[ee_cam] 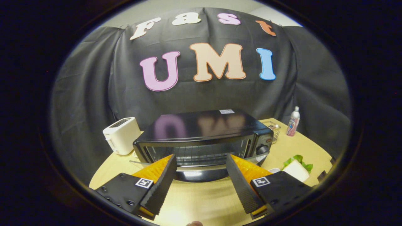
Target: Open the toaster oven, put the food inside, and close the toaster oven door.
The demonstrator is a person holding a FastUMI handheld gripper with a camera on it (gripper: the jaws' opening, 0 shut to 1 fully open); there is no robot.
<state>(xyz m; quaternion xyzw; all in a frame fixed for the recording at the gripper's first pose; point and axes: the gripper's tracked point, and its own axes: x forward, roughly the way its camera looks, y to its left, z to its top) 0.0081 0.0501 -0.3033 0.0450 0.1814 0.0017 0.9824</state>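
Toward the back middle of the tabletop (194, 201) stands the toaster oven (204, 138), black, with a glossy top and a small white sticker near its rear edge whose print is too small to read. Its glass door (196, 174) appears to be lowered toward the front, and the wire rack (201, 155) inside shows behind it; I cannot tell how far the door is down. A round knob (262, 149) sits on the oven's right-hand panel.

Near the tabletop's right edge lies the food, a sandwich (296, 169) of pale bread with green lettuce sticking out behind it, resting on something white that is mostly hidden by the right finger. It is well apart from the oven's opening.

Just left of the oven, toward the tabletop's back left corner, stands a white pop-up toaster (122, 135). Behind the oven's right rear corner is a small wire basket (273, 128) with something in it that I cannot make out. Farther right, by the back right edge, a bottle (293, 121) with a pink and white label stands upright; the writing on it cannot be read.

Low over the tabletop's front edge, the gripper (201, 161) points straight at the oven. Its jaws stand wide apart and hold nothing, the two fingertips flanking the lowered door. Each finger carries a small square black-and-white marker.
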